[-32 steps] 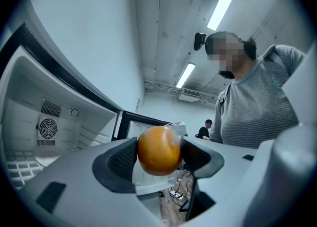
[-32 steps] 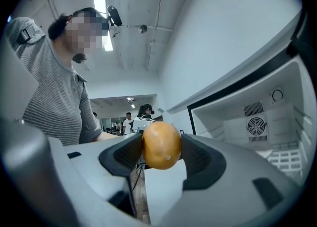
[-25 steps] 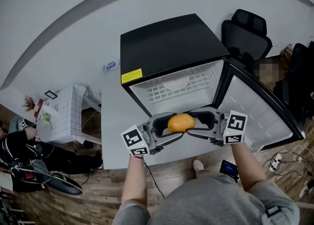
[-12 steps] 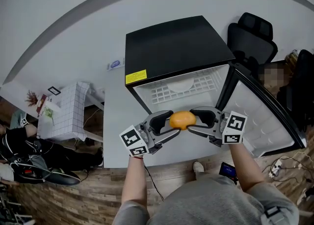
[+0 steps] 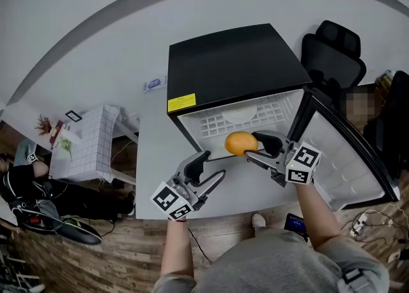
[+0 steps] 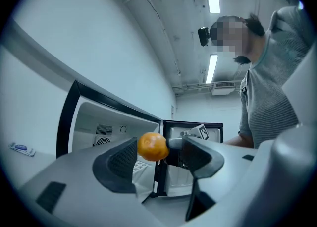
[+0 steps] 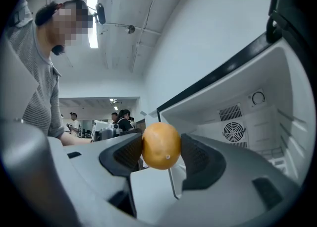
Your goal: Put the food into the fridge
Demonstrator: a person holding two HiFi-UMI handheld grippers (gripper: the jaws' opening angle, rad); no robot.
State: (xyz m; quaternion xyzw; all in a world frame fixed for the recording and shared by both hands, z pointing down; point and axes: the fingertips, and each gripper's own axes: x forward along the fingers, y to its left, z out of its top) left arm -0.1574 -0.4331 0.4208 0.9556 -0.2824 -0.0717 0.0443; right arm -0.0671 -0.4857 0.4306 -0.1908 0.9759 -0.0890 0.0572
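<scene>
My right gripper [image 5: 252,148] was clamped on the orange [image 7: 161,145]. In the right gripper view the fruit sat squarely between the two dark pads [image 7: 128,153], both pressing against its sides. It bulged above and below them near the jaw tips.

From the head view the orange hung at the front of the open fridge [image 5: 230,61], level with the lower edge of its opening and just below the white wire shelf [image 5: 217,121]. I could not quite tell from that angle whether the fruit had crossed into the compartment or was just before it. The door [image 5: 348,157] stood swung wide to the right, beside my right gripper. Behind the fruit the right gripper view showed the white inner wall with its round fan vent [image 7: 233,132].

My left gripper [image 5: 216,162] was lower and to the left, in front of the fridge and apart from the orange, its jaws spread wide and gripping nothing. In the left gripper view the orange appeared in the gap between those jaws, but farther off, touching neither of them, with the tip of the right gripper beside it.
</scene>
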